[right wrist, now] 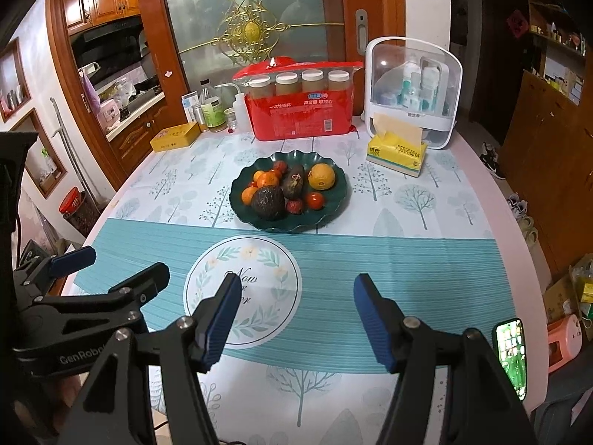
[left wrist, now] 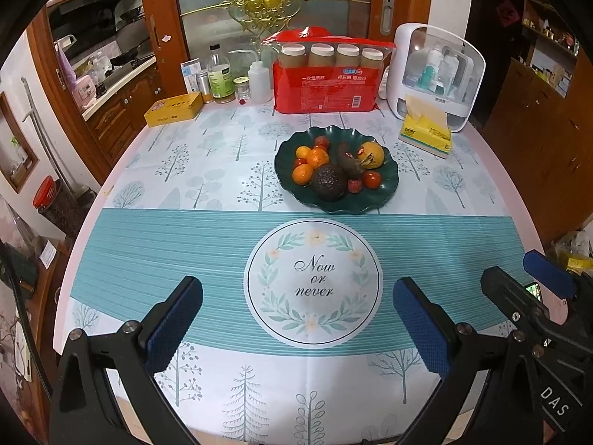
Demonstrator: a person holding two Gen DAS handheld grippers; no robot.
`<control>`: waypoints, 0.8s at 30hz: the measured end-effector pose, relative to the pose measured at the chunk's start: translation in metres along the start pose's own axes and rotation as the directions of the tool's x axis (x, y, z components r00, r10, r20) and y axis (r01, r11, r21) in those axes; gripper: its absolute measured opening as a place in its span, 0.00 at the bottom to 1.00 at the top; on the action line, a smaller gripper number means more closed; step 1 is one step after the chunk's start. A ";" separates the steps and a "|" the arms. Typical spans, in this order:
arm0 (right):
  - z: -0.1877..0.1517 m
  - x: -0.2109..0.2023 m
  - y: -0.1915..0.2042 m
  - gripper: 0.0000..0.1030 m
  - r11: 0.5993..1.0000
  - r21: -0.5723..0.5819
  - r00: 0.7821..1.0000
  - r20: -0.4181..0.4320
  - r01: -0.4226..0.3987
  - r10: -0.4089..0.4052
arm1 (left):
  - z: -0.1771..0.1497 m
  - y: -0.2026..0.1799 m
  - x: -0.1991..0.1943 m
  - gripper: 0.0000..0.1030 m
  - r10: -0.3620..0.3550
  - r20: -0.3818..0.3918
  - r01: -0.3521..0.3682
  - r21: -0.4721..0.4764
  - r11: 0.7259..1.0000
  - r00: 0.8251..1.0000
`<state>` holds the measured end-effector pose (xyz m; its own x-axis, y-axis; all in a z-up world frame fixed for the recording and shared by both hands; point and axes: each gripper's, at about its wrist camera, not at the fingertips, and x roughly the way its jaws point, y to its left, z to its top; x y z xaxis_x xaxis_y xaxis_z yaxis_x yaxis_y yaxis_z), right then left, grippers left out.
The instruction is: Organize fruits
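Fruits all sit piled in green plate, none loose beside it, looks done; left gripper and right gripper hang wide, empty, short of plate

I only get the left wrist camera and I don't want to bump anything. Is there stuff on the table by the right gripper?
Observer: Yes, a phone with its screen lit lies at the right edge of the table, beside the right gripper.
Operator: Is that gripper holding a fruit?
Observer: No. Its jaws stand apart with nothing between them.
Operator: Anything on the floor over there?
Observer: Shoes lie on the floor past the table's right side.
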<state>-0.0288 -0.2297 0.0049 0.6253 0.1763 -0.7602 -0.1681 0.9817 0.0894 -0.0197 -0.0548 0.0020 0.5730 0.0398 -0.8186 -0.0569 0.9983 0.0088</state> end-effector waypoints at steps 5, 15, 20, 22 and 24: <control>0.000 0.003 0.003 0.62 1.000 -0.009 1.000 -0.012 -0.004 0.004 | -0.001 0.002 0.002 0.99 0.005 -0.005 -0.005 -0.007 1.000 1.000; 0.000 0.006 0.005 0.62 1.000 -0.014 1.000 -0.024 -0.013 0.012 | -0.003 0.005 0.004 0.99 0.020 -0.011 -0.020 -0.010 1.000 1.000; -0.001 0.008 0.005 0.62 1.000 -0.016 0.999 -0.032 -0.015 0.015 | -0.005 0.004 0.005 0.99 0.022 -0.016 -0.022 -0.012 1.000 1.000; -0.001 0.008 0.005 0.62 1.000 -0.015 0.999 -0.031 -0.016 0.015 | -0.005 0.005 0.005 0.99 0.022 -0.016 -0.022 -0.011 1.000 1.000; -0.001 0.008 0.006 0.62 1.000 -0.015 0.999 -0.032 -0.016 0.015 | -0.005 0.005 0.005 0.99 0.022 -0.016 -0.022 -0.011 1.000 1.000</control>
<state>-0.0254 -0.2229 -0.0011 0.5981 0.1888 -0.7789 -0.1892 0.9776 0.0917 -0.0209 -0.0501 -0.0046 0.5582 0.0609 -0.8275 -0.0783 0.9967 0.0205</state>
